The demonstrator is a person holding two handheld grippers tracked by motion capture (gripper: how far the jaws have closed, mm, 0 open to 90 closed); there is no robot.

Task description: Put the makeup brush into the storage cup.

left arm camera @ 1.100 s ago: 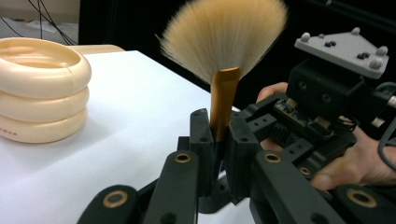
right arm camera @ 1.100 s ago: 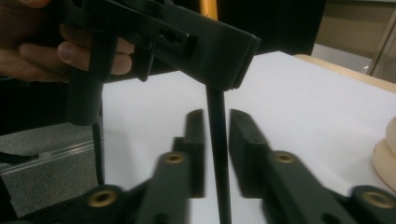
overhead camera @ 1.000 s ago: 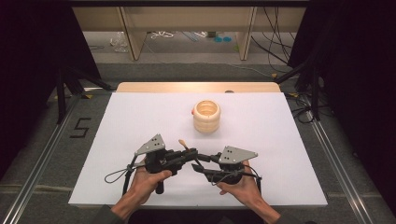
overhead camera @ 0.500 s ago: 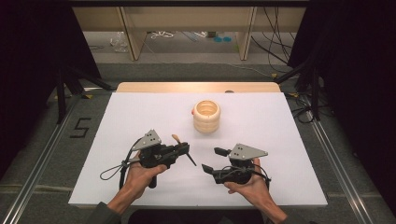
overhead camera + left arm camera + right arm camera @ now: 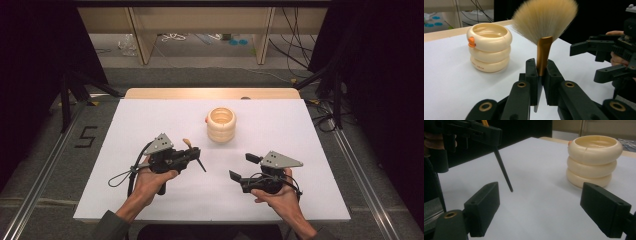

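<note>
My left gripper is shut on a makeup brush and holds it above the white sheet. In the left gripper view the jaws clamp the gold ferrule, with the fanned tan bristles rising above. The brush's thin black handle slants down toward the sheet. A cream pot of three stacked rings stands upright beyond both grippers, open at the top. My right gripper is to the right of the brush; its jaws have just been opening and stand open with nothing between them.
A white sheet covers the table, with a wooden strip along its far edge. Beyond it stand a shelf unit and loose cables on the floor. A "5" mark lies on the floor at the left.
The right gripper has drawn away to the right from the left gripper and its jaws have spread wide. The left gripper keeps the brush, now tilted a little more upright.
</note>
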